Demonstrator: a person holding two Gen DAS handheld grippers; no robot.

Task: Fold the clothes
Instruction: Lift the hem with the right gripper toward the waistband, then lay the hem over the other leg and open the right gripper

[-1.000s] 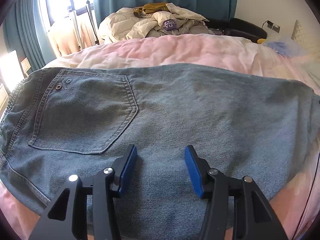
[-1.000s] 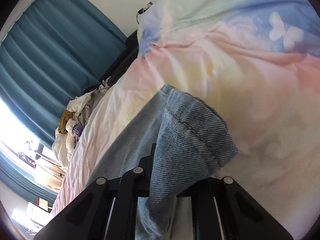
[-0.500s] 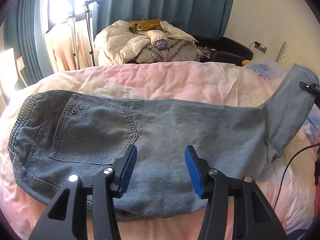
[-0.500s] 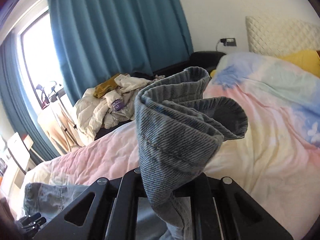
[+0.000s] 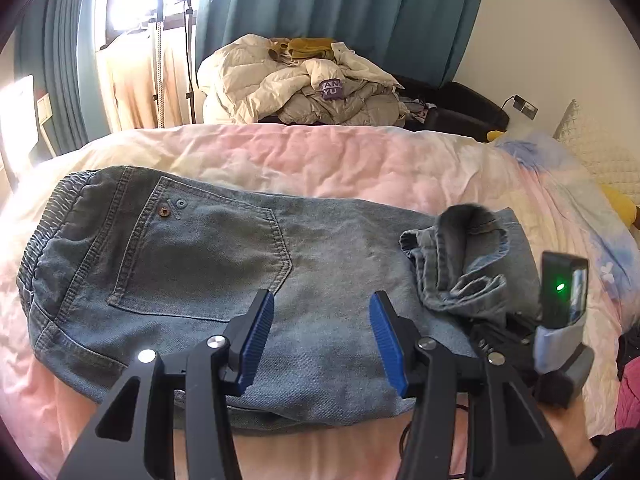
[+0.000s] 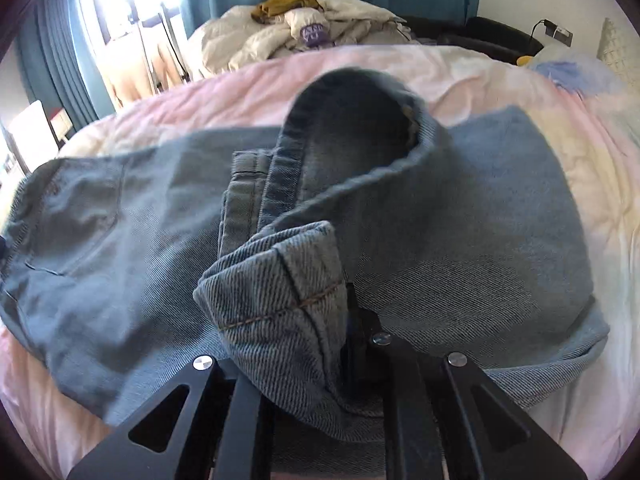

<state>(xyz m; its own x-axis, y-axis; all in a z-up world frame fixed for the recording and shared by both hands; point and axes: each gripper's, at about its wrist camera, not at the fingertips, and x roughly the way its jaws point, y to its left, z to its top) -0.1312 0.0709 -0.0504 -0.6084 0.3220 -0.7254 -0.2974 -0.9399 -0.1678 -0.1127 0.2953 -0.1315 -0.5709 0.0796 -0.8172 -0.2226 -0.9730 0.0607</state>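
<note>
Blue jeans (image 5: 192, 264) lie across the pink bedspread (image 5: 320, 156), waistband at the left and back pocket (image 5: 200, 256) facing up. My left gripper (image 5: 322, 330) hovers open over their near edge, its blue pads empty. My right gripper (image 6: 308, 340) is shut on the jeans' leg hem (image 6: 276, 284). It holds the bunched hem (image 5: 460, 260) over the middle of the jeans, so the legs lie folded back on themselves. From the left wrist view the right gripper's body shows at the right, with a green light (image 5: 560, 287).
A heap of pale jackets and clothes (image 5: 304, 80) sits beyond the bed's far side, before teal curtains (image 5: 340, 8). A clothes stand (image 5: 160, 48) is by the bright window. A black sofa (image 5: 460, 112) and a yellow object (image 5: 618, 204) lie to the right.
My right gripper has carried the leg hem up and leftward, from the far right of the bed to over the jeans' middle. The left gripper stayed open and drew back a little.
</note>
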